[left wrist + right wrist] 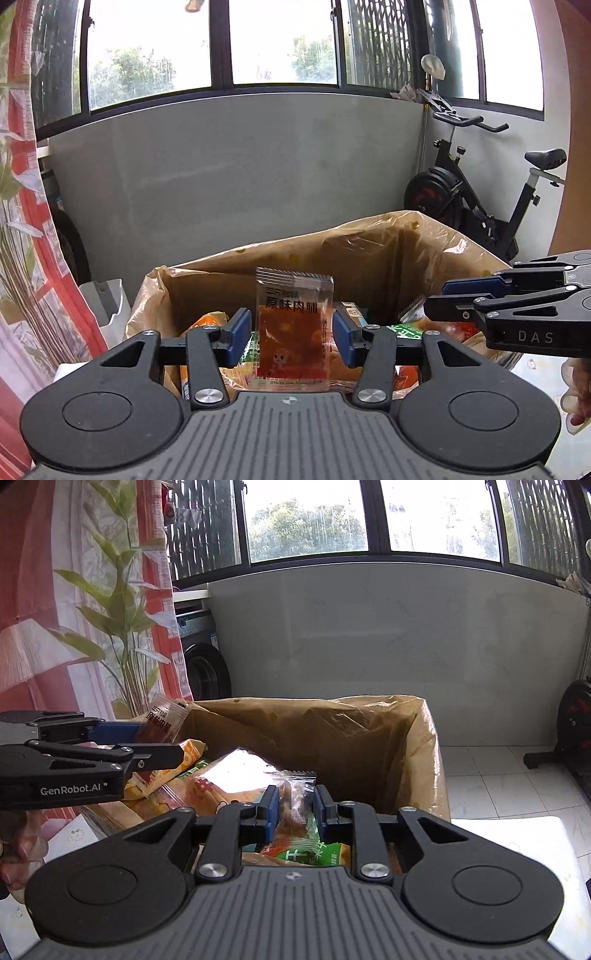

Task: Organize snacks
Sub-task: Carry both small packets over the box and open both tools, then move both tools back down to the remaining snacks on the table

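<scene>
Left wrist view: the left hand-held gripper [291,330] stands part open around a meat-jerky packet [293,328], pads just clear, above the lined snack box [258,258], apparently for dropping.

Right wrist view: the right hand-held gripper [293,808] is narrowly open around a clear-wrapped snack [295,801], likewise over the box.

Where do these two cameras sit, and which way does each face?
Left wrist view: rides the left gripper, looking along its fingers at a red snack packet over the lined box; the right gripper enters from the right.
Right wrist view: rides the right gripper, facing a clear snack packet between its fingers; the left gripper and a hand show.
Shared: box, windows.
</scene>
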Available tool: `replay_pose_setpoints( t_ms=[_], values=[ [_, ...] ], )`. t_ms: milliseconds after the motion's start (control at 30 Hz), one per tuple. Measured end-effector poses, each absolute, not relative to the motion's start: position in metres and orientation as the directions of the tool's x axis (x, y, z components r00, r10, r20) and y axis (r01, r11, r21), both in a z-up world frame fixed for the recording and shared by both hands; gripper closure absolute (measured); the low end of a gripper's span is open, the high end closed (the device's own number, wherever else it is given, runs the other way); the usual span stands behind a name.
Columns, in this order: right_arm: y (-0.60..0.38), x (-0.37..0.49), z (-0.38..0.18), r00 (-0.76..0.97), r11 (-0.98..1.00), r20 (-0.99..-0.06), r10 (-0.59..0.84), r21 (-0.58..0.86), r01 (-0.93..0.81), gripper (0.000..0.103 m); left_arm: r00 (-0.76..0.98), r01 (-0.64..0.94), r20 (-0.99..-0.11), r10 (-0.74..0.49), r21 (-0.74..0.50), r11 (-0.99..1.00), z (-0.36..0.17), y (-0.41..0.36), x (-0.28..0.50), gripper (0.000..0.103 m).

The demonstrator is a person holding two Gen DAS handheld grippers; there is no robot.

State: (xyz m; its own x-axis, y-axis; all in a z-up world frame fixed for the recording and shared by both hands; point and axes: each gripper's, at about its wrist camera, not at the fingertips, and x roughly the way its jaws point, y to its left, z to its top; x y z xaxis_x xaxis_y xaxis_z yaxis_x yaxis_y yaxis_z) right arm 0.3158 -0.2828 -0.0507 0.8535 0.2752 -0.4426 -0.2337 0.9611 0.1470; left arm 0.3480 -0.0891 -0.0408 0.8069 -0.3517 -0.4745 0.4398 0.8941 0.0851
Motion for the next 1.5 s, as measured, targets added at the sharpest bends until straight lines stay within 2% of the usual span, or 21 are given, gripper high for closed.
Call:
replay_pose_setpoints(
  t_ms=[33,67,100,433,633,700,833,1000,1133,1300,1500],
  values=[
    [-0.284,0.314,-0.051,0.857,0.965,-0.444,0.262,0.141,-0.222,0.064,0.81,0.437,-0.468,-0.354,0.08,0.896,-0.043,-0.085,0.348,0.039],
    [-0.285,0.311,-0.05,0.86,0.964,-0.435,0.265,0.146,-0.223,0.059,0.816,0.434,-0.457,-0.354,0.079,0.897,-0.042,-0.083,0.346,0.033],
    [-0.288,0.307,-0.049,0.864,0.96,-0.421,0.276,0.156,-0.231,0.053,0.82,0.432,-0.45,-0.355,0.08,0.898,-0.042,-0.08,0.343,0.033],
    [-0.302,0.236,-0.037,0.901,0.949,-0.319,0.295,0.205,-0.238,0.052,0.813,0.429,-0.438,-0.385,0.003,0.903,-0.033,-0.029,0.292,0.033],
    [-0.289,0.189,-0.06,0.908,0.946,-0.296,0.295,0.222,-0.235,0.052,0.809,0.431,-0.427,-0.404,-0.036,0.902,-0.05,0.006,0.251,0.032],
    [-0.281,0.181,-0.077,0.889,0.94,-0.338,0.308,0.252,-0.23,0.052,0.805,0.417,-0.445,-0.393,-0.046,0.908,-0.064,0.013,0.239,0.032],
    [-0.262,0.18,-0.117,0.807,0.935,-0.489,0.33,0.284,-0.211,0.052,0.785,0.392,-0.487,-0.383,-0.089,0.916,-0.095,0.023,0.227,0.032],
    [-0.245,0.186,-0.165,0.647,0.903,-0.653,0.395,0.406,-0.141,0.052,0.772,0.365,-0.533,-0.346,-0.073,0.928,-0.124,0.027,0.218,0.032],
    [-0.234,0.187,-0.194,0.54,0.924,-0.765,0.351,0.378,-0.064,0.051,0.752,0.36,-0.551,-0.361,-0.115,0.926,-0.141,0.035,0.212,0.032],
    [-0.223,0.185,-0.202,0.524,0.942,-0.79,0.318,0.327,-0.08,0.044,0.73,0.343,-0.574,-0.37,-0.161,0.925,-0.155,0.042,0.208,0.032],
    [-0.204,0.197,-0.203,0.53,0.957,-0.798,0.287,0.258,-0.13,0.025,0.731,0.316,-0.574,-0.37,-0.196,0.928,-0.16,0.046,0.201,0.032]
  ],
)
